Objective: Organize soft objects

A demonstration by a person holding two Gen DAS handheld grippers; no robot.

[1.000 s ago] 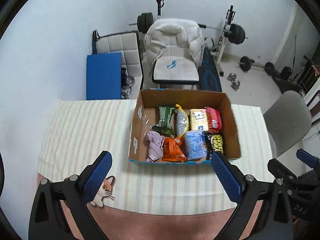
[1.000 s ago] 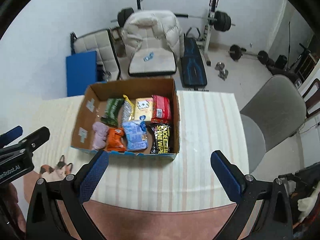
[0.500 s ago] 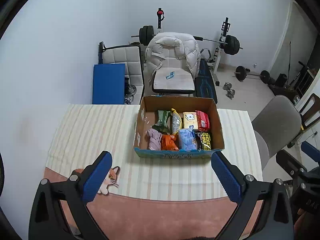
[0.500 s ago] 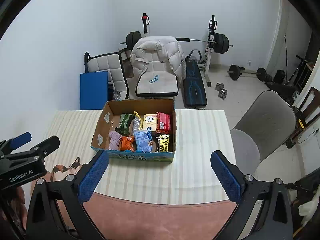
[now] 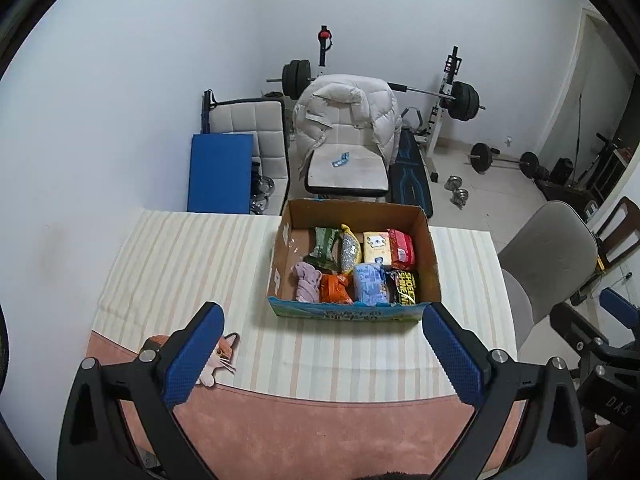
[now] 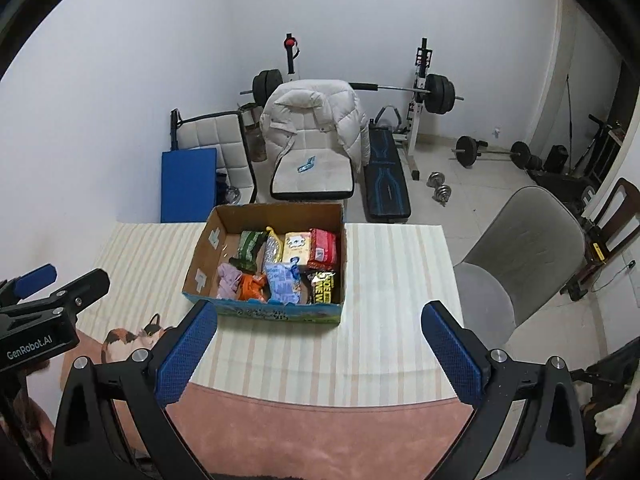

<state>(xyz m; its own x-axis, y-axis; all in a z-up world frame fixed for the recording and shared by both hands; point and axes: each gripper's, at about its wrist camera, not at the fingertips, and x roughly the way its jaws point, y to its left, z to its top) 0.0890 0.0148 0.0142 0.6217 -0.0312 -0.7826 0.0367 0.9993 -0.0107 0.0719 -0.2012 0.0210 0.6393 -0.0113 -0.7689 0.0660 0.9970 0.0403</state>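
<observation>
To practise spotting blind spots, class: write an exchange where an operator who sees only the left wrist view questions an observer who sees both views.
Operator: Does my left gripper carry any writing?
Observer: Yes. The right wrist view shows "GenRobot.AI" printed on its body.
Operator: One of my fingers hides most of the cat print. What is behind it?
Observer: The cat's calico body, patched orange, black and white.
</observation>
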